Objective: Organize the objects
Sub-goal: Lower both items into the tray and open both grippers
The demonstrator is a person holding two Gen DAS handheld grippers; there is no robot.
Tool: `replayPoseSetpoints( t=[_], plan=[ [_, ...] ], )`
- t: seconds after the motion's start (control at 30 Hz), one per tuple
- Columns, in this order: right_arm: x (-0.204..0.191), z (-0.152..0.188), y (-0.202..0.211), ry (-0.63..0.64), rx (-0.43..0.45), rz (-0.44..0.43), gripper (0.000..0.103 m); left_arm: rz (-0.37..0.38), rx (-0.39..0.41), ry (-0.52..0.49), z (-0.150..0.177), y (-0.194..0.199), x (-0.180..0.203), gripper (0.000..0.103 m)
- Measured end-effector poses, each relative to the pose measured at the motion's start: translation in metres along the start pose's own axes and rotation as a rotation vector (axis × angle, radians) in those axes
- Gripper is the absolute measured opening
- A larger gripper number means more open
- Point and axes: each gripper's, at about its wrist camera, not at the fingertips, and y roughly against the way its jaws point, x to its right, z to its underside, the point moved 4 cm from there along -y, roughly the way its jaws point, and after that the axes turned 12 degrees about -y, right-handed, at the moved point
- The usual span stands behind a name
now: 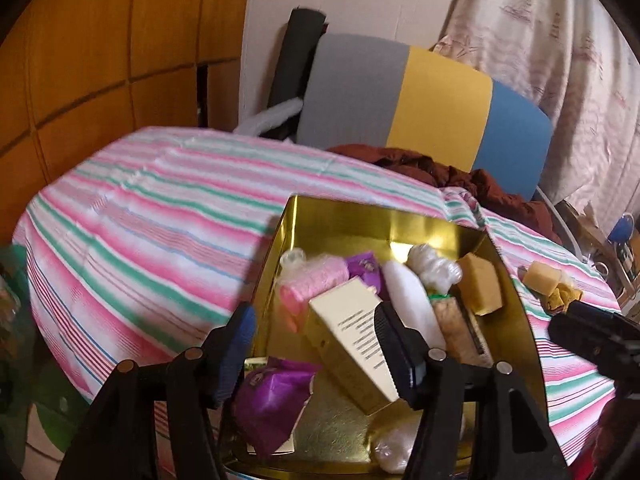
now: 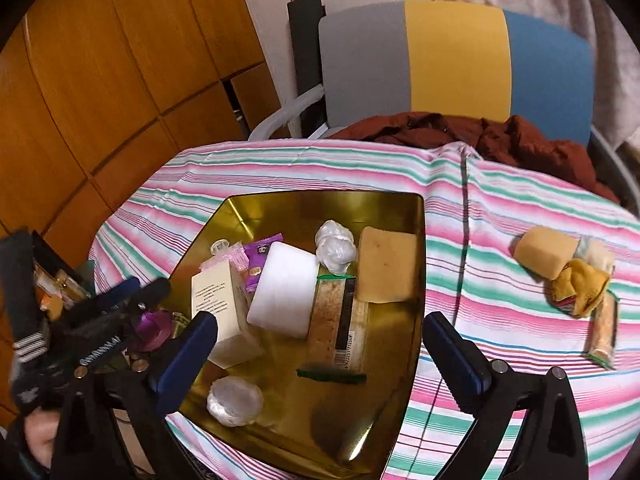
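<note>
A gold tin (image 2: 419,280) stands on the striped tablecloth (image 2: 500,200). In it lie a cream box (image 2: 218,304), a white bar (image 2: 284,292), a tan block (image 2: 386,266), a wrapped snack bar (image 2: 340,320), purple packets (image 1: 272,396), a pink spool (image 1: 316,276) and crumpled white plastic (image 2: 335,248). My left gripper (image 1: 316,344) hangs open over the tin's near left corner, its fingers either side of the cream box (image 1: 352,340) and a purple packet. My right gripper (image 2: 320,344) is wide open and holds nothing above the tin's near right side. A tan sponge (image 2: 544,254), a yellow cloth (image 2: 580,284) and another snack bar (image 2: 602,332) lie on the tablecloth to the right.
A chair (image 2: 452,60) with a grey, yellow and blue back stands behind the table, with a maroon garment (image 2: 500,136) on it. Wooden cabinets (image 2: 100,80) fill the left. A curtain (image 1: 560,60) hangs at the right. A hand (image 2: 38,440) grips the left tool's handle.
</note>
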Motion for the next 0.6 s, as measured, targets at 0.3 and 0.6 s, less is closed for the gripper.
replayPoseSetpoints(
  t=[0.3, 0.6],
  plan=[
    [0.0, 0.01, 0.01, 0.014, 0.057, 0.081, 0.103, -0.01, 0.037, -0.053, -0.004, 0.024, 0.017, 0.062],
    [0.013, 0.01, 0.028, -0.001, 0.136, 0.176, 0.103, 0.017, 0.056, -0.112, -0.003, 0.035, 0.036, 0.062]
  ],
)
